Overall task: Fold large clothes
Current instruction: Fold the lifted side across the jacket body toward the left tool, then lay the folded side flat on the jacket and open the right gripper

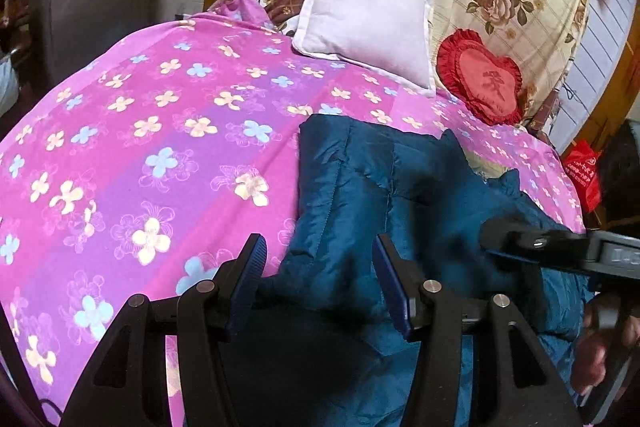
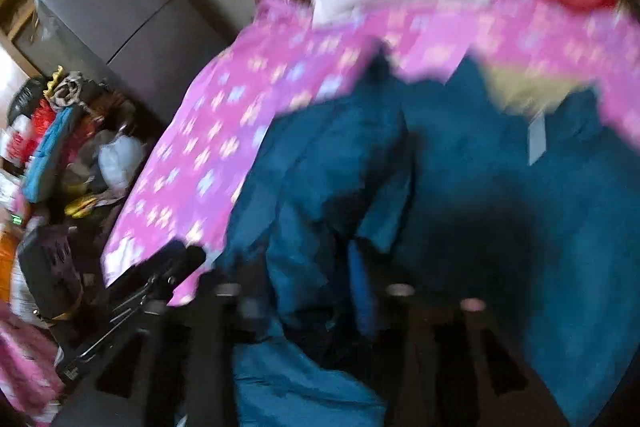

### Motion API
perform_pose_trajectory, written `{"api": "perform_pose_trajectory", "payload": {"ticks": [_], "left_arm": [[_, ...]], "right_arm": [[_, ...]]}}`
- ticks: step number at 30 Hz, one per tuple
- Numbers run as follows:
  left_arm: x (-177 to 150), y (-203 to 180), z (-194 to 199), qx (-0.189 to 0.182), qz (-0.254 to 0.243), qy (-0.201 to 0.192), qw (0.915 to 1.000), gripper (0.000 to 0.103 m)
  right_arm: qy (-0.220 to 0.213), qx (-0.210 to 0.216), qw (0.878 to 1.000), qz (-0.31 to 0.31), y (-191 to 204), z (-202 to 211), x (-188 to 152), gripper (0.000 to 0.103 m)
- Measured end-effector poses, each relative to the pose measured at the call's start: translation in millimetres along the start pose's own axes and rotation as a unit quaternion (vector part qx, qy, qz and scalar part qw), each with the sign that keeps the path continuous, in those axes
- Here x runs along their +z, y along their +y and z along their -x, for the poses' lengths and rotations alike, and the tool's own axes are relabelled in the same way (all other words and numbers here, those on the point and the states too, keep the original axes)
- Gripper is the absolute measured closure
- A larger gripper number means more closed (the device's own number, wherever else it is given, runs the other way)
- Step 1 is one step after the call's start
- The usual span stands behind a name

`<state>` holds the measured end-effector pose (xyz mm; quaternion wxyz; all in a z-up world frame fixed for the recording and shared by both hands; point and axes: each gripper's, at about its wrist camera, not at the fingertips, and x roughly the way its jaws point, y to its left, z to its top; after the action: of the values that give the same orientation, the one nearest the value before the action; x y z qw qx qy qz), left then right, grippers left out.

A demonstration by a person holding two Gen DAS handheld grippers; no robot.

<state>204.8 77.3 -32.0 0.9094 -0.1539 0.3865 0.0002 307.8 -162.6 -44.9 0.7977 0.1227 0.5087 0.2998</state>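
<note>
Left wrist view: my left gripper [image 1: 320,279] hovers with jaws spread, nothing between them, over the near edge of a teal padded jacket [image 1: 380,179] lying partly folded on the bed [image 1: 120,131]. I judge it waits there to take that edge. My right gripper [image 1: 516,247] reaches in from the right; its own view is blurred, but its jaws look parted above the jacket. The bed has a pink flowered sheet, a white pillow [image 1: 368,19] and a red heart cushion [image 1: 480,75].
</note>
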Motion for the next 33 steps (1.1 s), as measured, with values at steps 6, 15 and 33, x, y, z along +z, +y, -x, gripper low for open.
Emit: {"api": "perform_pose_trajectory", "payload": {"ticks": [6,15,33], "left_arm": [[0,10,-2,-0.011,0.021,0.012,0.9996,0.070],[3,8,5,-0.036,0.034,-0.005,0.9988,0.070],[-16,-30,-32,-0.061,0.004,0.045,0.9971,0.065]], "right_arm": [[-0.058,0.024,0.998,0.018,2,35,-14,0.040],[-0.034,-0.160,0.975,0.147,28,-1,-36,0.040],[-0.142,-0.205,0.968,0.035,-68,147,-85,0.007]]}}
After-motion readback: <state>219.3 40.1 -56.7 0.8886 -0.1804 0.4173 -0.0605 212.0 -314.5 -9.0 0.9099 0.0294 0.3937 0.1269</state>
